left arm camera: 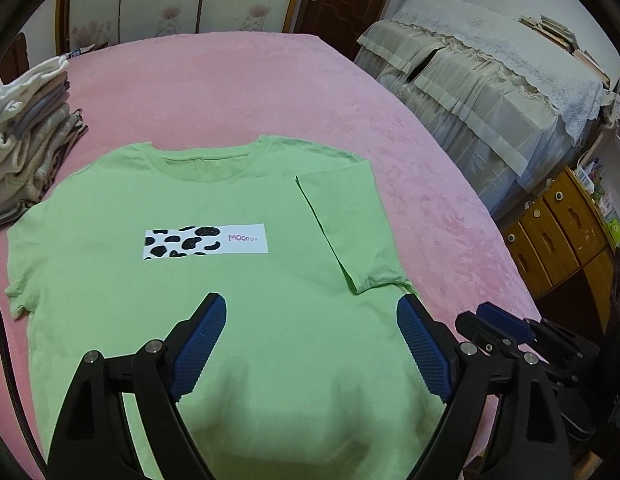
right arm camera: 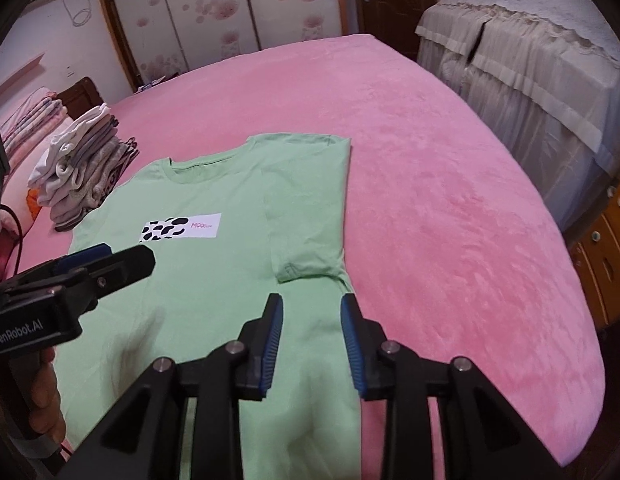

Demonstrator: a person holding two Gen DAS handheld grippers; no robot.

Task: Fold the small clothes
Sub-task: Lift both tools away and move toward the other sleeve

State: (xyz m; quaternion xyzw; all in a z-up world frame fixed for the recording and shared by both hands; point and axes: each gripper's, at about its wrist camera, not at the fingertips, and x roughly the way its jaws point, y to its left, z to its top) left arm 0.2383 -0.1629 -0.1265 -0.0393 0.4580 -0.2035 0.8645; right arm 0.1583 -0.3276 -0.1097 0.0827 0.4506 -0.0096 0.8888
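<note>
Green tee (left arm camera: 230, 280) lies flat, print up, on the pink bed (left arm camera: 270, 92), with the sleeve at 3 o'clock already folded in. Next is probably the 9 o'clock sleeve. Left claw (left arm camera: 310, 344) hangs wide apart over the hem, holding nothing. Right claw (right arm camera: 311, 340) is partly apart at the tee's 3 o'clock edge; looks empty, though it's hard to be sure.

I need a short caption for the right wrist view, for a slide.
Right gripper open above green T-shirt on pink bed, one sleeve folded in.
</note>
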